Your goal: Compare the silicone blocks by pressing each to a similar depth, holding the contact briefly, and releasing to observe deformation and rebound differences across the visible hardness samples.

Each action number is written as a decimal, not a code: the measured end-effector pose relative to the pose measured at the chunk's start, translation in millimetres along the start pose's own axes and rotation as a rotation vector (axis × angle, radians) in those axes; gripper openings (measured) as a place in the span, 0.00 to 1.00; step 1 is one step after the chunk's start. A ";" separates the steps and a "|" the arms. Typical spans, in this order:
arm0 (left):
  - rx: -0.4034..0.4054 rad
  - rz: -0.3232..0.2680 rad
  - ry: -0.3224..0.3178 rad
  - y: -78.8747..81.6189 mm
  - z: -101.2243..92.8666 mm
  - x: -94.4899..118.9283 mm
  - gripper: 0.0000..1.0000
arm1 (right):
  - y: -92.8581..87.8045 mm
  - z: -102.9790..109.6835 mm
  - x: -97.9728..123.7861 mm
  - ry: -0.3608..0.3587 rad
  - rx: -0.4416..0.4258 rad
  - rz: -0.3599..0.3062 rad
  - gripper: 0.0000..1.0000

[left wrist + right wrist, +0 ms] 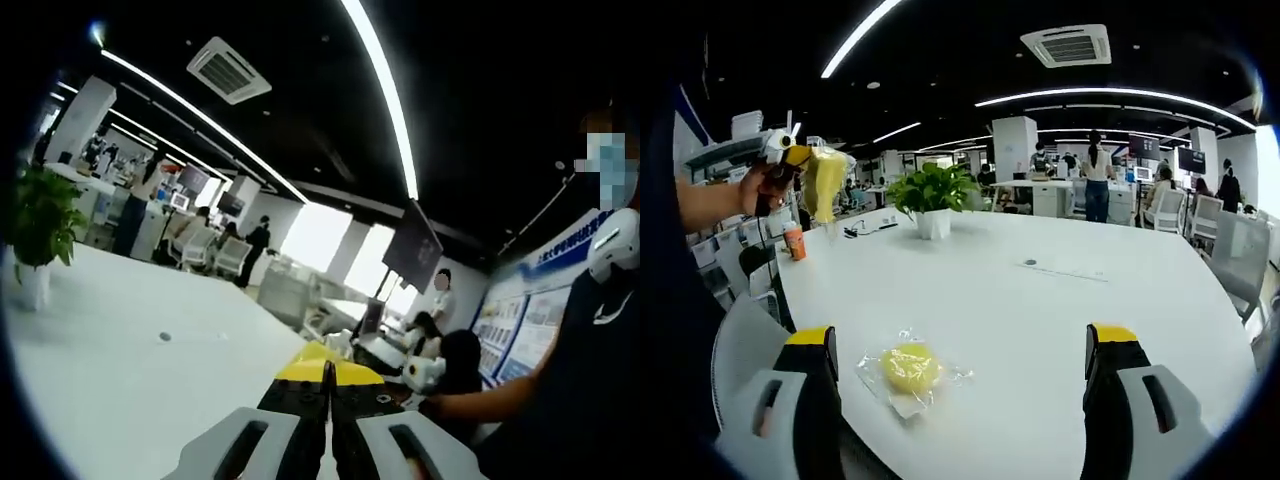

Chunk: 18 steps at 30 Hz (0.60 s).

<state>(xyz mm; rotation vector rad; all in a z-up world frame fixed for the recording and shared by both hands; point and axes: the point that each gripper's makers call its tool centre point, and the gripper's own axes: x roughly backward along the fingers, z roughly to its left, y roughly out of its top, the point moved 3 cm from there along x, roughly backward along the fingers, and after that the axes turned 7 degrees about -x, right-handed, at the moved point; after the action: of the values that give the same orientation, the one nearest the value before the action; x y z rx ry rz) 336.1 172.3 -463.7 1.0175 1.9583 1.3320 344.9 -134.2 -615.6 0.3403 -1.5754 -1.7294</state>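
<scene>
On the white desk [1060,330] we see a clear plastic bag [908,375] holding a round yellow silicone block [910,367]; it lies near the desk's closest edge. Our right tool [960,365] stands wide open, its yellow-tipped jaws well apart on either side of the bag and touching nothing, the block nearer the left jaw.

In the right gripper view, our left tool [812,165] is raised above the desk's far left corner, pinching a second yellow block in a bag [826,185] that hangs from it. In the left gripper view that tool [327,385] has its jaws drawn narrow, yellow showing at the tips.

A potted plant [932,195] stands toward the desk's far side, an orange cup [794,241] at its left edge. Office chairs [1220,240] and people [1097,175] stand beyond the desk.
</scene>
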 end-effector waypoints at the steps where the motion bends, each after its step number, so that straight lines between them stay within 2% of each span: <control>1: 0.003 0.000 0.005 -1.2 1.6 0.8 0.00 | -4.0 -0.6 4.5 -0.012 -0.003 0.005 0.96; 5: 0.024 -0.001 0.026 -9.8 7.2 5.1 0.00 | -15.9 0.6 18.6 -0.034 -0.016 0.000 0.96; 7: 0.039 -0.009 0.037 -14.2 9.6 7.7 0.00 | -24.9 2.4 23.7 -0.041 -0.042 0.017 0.96; 11: 0.062 -0.009 0.052 -22.1 14.0 10.8 0.00 | -36.8 8.4 30.3 -0.046 -0.031 0.037 0.96; 18: 0.085 -0.006 0.061 -27.6 15.5 11.0 0.00 | -43.6 7.8 34.4 -0.057 -0.020 0.060 0.96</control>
<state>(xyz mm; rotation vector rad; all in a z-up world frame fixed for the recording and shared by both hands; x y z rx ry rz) 334.5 183.3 -495.3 1.0206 2.0769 1.3008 301.3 -153.8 -644.9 0.2334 -1.5914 -1.7211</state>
